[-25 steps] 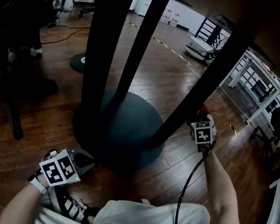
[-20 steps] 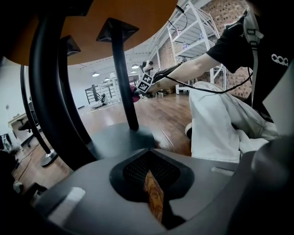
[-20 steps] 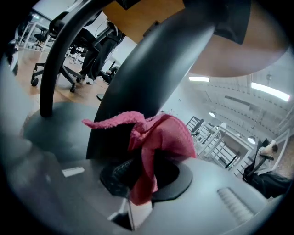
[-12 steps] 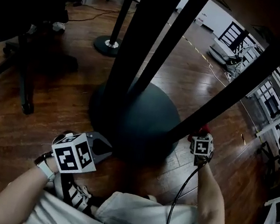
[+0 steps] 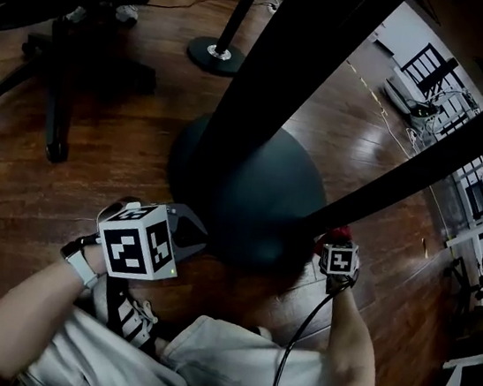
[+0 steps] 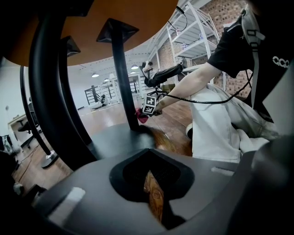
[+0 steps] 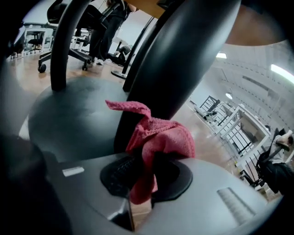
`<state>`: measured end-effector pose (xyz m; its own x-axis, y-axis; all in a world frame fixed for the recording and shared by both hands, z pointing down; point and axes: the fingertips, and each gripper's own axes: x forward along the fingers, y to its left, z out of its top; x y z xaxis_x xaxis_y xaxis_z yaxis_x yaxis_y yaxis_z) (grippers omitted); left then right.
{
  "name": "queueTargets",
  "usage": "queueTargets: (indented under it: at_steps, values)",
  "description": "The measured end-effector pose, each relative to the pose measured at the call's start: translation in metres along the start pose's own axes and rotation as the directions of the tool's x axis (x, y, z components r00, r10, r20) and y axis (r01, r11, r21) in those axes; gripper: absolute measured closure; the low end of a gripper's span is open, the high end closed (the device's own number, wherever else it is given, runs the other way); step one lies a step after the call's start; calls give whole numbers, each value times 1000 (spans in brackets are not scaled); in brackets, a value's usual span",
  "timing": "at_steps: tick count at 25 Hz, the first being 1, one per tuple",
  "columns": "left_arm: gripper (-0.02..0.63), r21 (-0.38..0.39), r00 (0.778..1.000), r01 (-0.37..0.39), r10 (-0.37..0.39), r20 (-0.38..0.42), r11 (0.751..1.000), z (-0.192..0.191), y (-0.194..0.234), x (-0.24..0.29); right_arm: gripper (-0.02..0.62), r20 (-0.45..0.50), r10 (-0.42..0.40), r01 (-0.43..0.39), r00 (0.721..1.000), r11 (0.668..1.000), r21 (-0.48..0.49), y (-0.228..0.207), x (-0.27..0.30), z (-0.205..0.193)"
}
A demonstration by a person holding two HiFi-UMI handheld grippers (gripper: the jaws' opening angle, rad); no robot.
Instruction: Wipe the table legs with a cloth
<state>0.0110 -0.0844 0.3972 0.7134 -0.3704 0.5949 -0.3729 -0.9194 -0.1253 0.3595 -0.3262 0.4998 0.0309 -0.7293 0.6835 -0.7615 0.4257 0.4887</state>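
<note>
Dark wooden floorboards (image 5: 61, 207) fill the head view, with an office chair (image 5: 50, 98) at upper left and a round dark base (image 5: 267, 200) at centre, from which black table legs rise. One slanted leg (image 5: 424, 164) runs from the base toward the upper right. At its foot, right of centre, the right gripper (image 5: 331, 242) holds a red cloth (image 5: 335, 237) against the leg. The left gripper (image 5: 190, 232) hangs low at centre left, just beside the base's near rim, touching no leg

From the left gripper view, its jaws stand close together with only a thin slit between them, through which floor shows; nothing is held. Beyond, mid-frame, the cloth sits at the bottom of a slim leg where it meets the base

From the right gripper view, the jaws are clamped on the cloth, which bunches up out of them at centre and appears pressed on the lower part of the leg behind it

The step in hand looks like wiping this leg's foot. Doing it well likely means a firm clamp so the cloth cannot slip out, steady pressure with the bunched part flat on the metal, strokes along the leg's length, and a turn round to its far side and the joint with the base
</note>
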Motion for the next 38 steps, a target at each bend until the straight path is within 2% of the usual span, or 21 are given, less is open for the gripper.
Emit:
queueTargets:
  at_steps: [4, 8, 11, 23, 28, 32, 38]
  values:
    - [614, 1, 1000, -8, 8, 4, 1000, 1, 3, -4, 546, -75, 102, -110, 992, 987, -116, 37, 5, -13]
    - [614, 3, 1000, -12, 12, 2, 1000, 0, 3, -7, 546, -146, 211, -245, 967, 924, -292, 88, 10, -21]
    - [614, 6, 1000, -16, 16, 4, 1000, 1, 5, -7, 546, -147, 258, -294, 955, 886, -358, 113, 15, -16]
    - [614, -10, 999, -34, 34, 14, 999, 1, 14, -17, 546, -153, 266, -305, 952, 867, -394, 130, 8, -5]
    - [614, -13, 999, -46, 46, 17, 999, 1, 18, -22, 546, -160, 307, -346, 938, 834, -430, 158, 2, 0]
    - [614, -17, 998, -59, 60, 19, 998, 1, 21, -25, 548, -143, 379, -401, 914, 797, -452, 198, -16, 17]
    - [614, -45, 996, -86, 87, 12, 995, -1, 30, -32, 546, -91, 510, -493, 856, 748, -444, 277, -50, 50]
